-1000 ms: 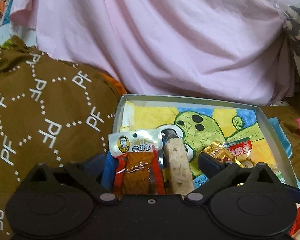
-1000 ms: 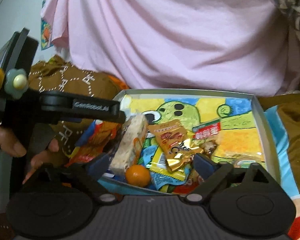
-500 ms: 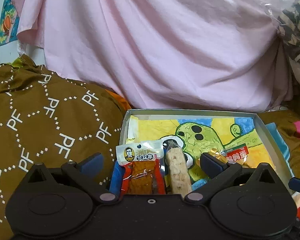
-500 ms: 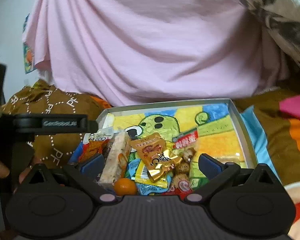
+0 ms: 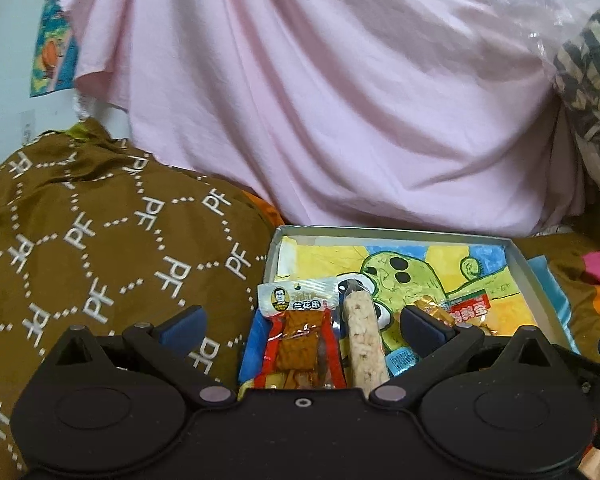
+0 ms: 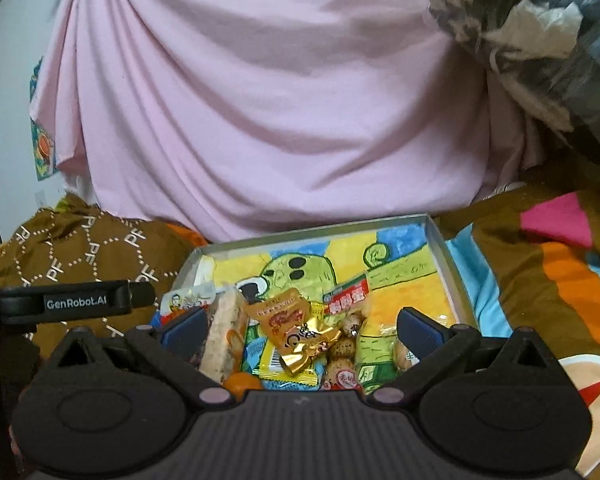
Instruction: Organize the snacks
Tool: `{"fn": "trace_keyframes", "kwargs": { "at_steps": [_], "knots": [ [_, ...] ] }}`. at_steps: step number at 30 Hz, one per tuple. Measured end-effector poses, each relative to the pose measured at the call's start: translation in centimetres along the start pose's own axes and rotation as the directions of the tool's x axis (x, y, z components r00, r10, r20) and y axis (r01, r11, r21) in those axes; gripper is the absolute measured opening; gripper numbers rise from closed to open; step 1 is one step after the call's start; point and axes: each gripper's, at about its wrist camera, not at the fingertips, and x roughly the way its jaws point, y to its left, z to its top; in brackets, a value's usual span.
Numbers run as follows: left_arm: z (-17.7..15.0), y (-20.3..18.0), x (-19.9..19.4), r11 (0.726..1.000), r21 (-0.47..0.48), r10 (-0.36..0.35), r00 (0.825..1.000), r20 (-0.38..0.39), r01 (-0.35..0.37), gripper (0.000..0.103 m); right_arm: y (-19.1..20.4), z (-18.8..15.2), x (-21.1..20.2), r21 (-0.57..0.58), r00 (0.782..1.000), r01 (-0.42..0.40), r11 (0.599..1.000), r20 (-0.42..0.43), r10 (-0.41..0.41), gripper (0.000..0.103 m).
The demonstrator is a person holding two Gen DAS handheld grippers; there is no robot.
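A shallow grey box (image 5: 392,233) with a yellow and green cartoon lining holds the snacks; its rim also shows in the right wrist view (image 6: 444,240). My left gripper (image 5: 300,326) is open and empty above the box's near left corner, over a red and white snack packet (image 5: 300,328) and a pale rice bar (image 5: 362,336). My right gripper (image 6: 300,328) is open and empty above an orange packet (image 6: 280,314), a gold-wrapped candy (image 6: 308,346), a small orange fruit (image 6: 242,384) and the rice bar (image 6: 224,332).
A brown blanket with white "PF" letters (image 5: 100,248) lies left of the box. A pink sheet (image 5: 340,100) hangs behind it. Striped bedding (image 6: 540,280) lies to the right. The left gripper's body (image 6: 72,302) shows at the left of the right wrist view.
Both grippers have pulled back and up from the box, so it looks smaller and farther. Both stay open. The snacks have not moved.
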Motion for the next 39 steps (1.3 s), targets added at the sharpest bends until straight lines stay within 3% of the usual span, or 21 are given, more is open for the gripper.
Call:
{"fn": "trace_keyframes", "kwargs": {
  "at_steps": [6, 20, 39],
  "knots": [
    [-0.3, 0.5, -2.8, 1.000, -0.002, 0.014, 0.999, 0.041, -0.014, 0.102, 0.9, -0.1, -2.2, -0.058, 1.000, 0.002, 0.998, 0.018, -0.001, 0.103],
    [-1.3, 2.6, -8.1, 0.999, -0.035, 0.042, 0.996, 0.081, -0.040, 0.102, 1.6, 0.2, -5.7, -0.007, 0.998, -0.014, 1.000, 0.066, 0.015, 0.103],
    [-5.3, 3.8, -14.1, 0.998, 0.020, 0.061, 0.990, 0.129, -0.064, 0.102, 3.7, -1.7, -11.2, -0.096, 0.997, -0.022, 0.995, 0.073, 0.029, 0.103]
  ]
}}
